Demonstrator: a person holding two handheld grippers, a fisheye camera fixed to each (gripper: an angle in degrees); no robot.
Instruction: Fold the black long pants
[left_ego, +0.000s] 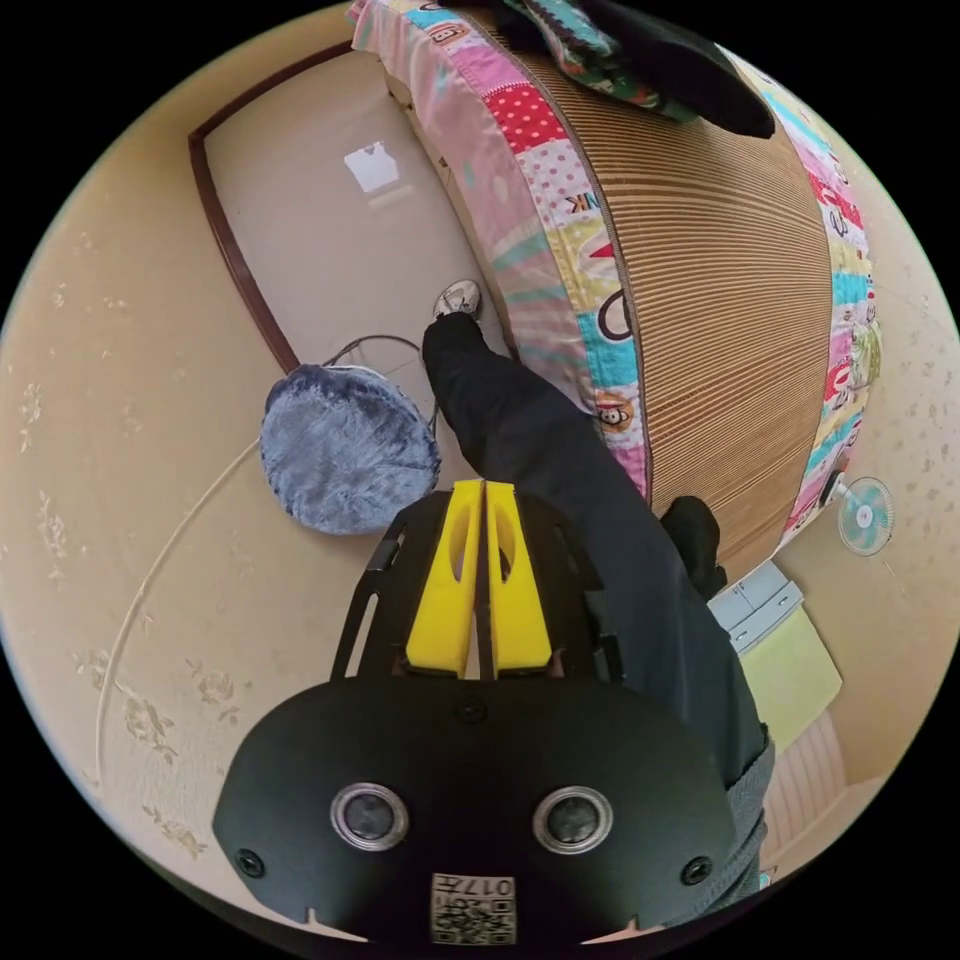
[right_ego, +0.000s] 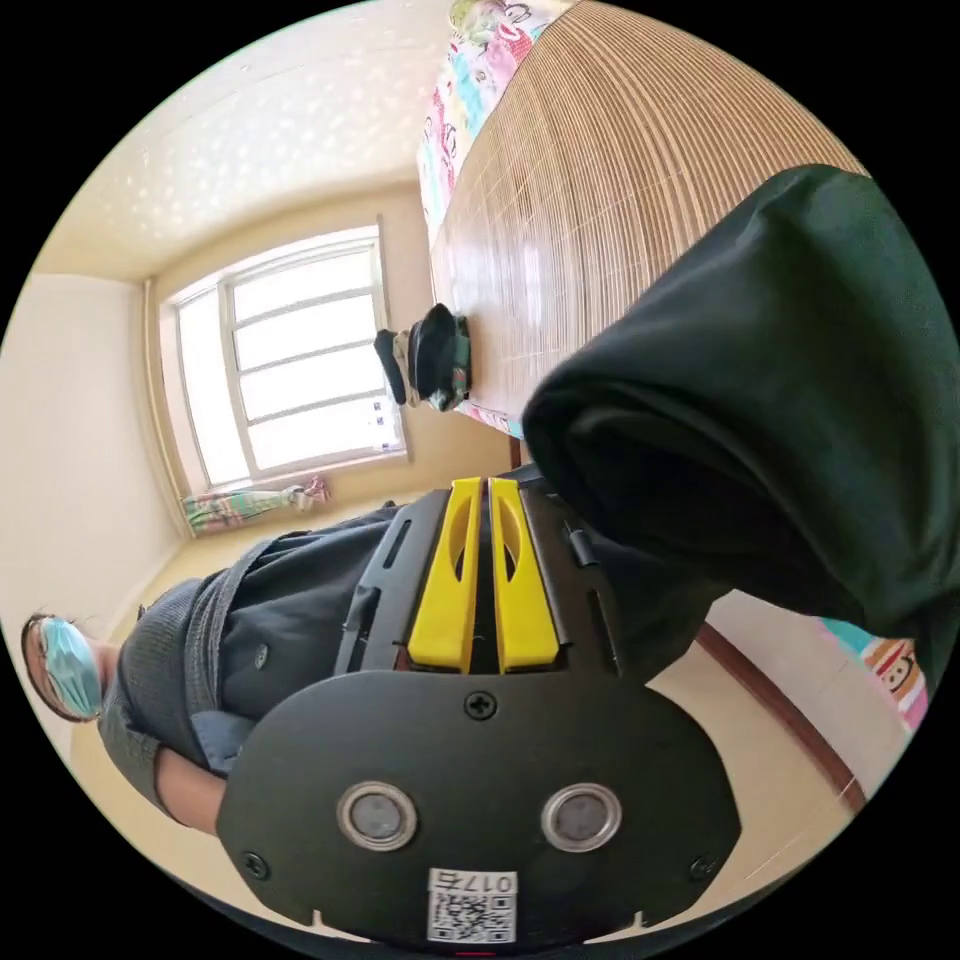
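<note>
- Yellow jaws of the left gripper (left_ego: 484, 490) are pressed together with nothing between them — clenched on air, held over the person's dark trouser leg (left_ego: 560, 480).
- The left gripper view looks down at a pale floor (left_ego: 330, 230); a shoe (left_ego: 458, 297) shows at the far end of that leg.
- Just left of the leg, a round blue fuzzy cushion (left_ego: 345, 450) lies on the floor, with a thin pale cable (left_ego: 160, 560) curving near it.
- Right of the leg stands a bed with a woven bamboo mat (left_ego: 720, 330), edged by a patchwork cartoon-print sheet (left_ego: 560, 220).
- At the mat's far end sits a heap of dark and patterned clothes (left_ego: 650, 60); I cannot tell which piece is which.
- A small fan (left_ego: 864, 515) stands by the wall past the bed's near corner.
- Right gripper (right_ego: 479, 486): yellow jaws likewise closed together, gripping nothing.
- The black long pants (right_ego: 760, 420) — a thick folded bundle — lie on the near edge of the mat (right_ego: 580, 200) in the right gripper view, just right of the jaws and not touching them as far as I can see.
- A small pile of garments (right_ego: 428, 368) sits at the mat's far end, towards a bright window (right_ego: 290, 360).
- The person's torso in a dark jacket (right_ego: 290, 610) is behind the right gripper.
</note>
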